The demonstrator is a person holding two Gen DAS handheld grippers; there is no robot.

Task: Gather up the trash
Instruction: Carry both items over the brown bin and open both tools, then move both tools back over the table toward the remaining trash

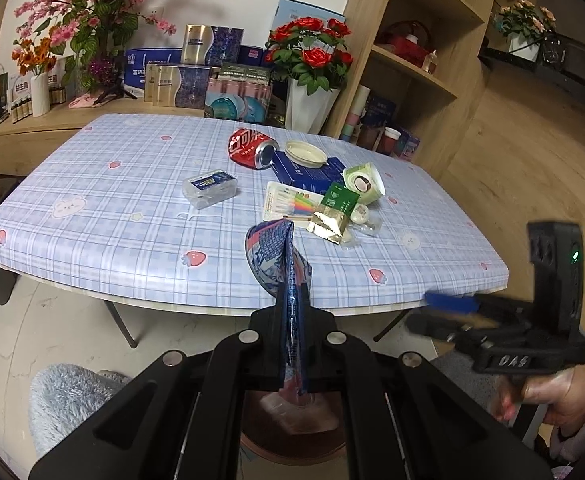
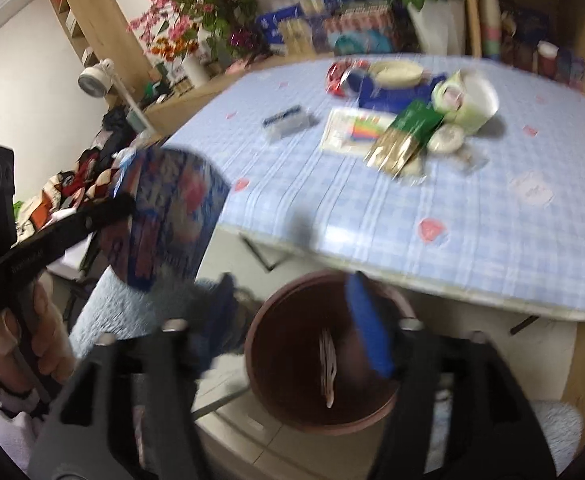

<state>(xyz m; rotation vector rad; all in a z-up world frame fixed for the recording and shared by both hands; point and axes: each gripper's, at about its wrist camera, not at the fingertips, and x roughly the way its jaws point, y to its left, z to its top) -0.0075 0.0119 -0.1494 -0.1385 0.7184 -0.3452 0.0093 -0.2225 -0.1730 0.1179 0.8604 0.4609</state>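
The left claw (image 1: 292,320) is fully closed on a blue patterned wrapper (image 1: 288,280), which stands on edge between its fingers and projects forward past the near edge of the tabletop (image 1: 92,208). In the right wrist view the same wrapper (image 2: 164,216) hangs from the left claw at the left, off the tabletop and beside the bin.

The right claw (image 2: 292,332) stands wide open with nothing between its fingers; one blue pad (image 2: 368,328) shows above the mouth of a brown round bin (image 2: 276,380) on the floor. A pale piece of trash (image 2: 328,364) lies inside the bin.

Trash on the tabletop: a red drink can (image 1: 250,147) on its side, a cream lid (image 1: 306,154) on a dark blue box (image 1: 312,172), a green-and-white cup (image 1: 364,182) tipped over, a green and gold packet (image 1: 332,212), a card with coloured stripes (image 1: 288,202), and a clear plastic case (image 1: 210,186) lying apart to the left.
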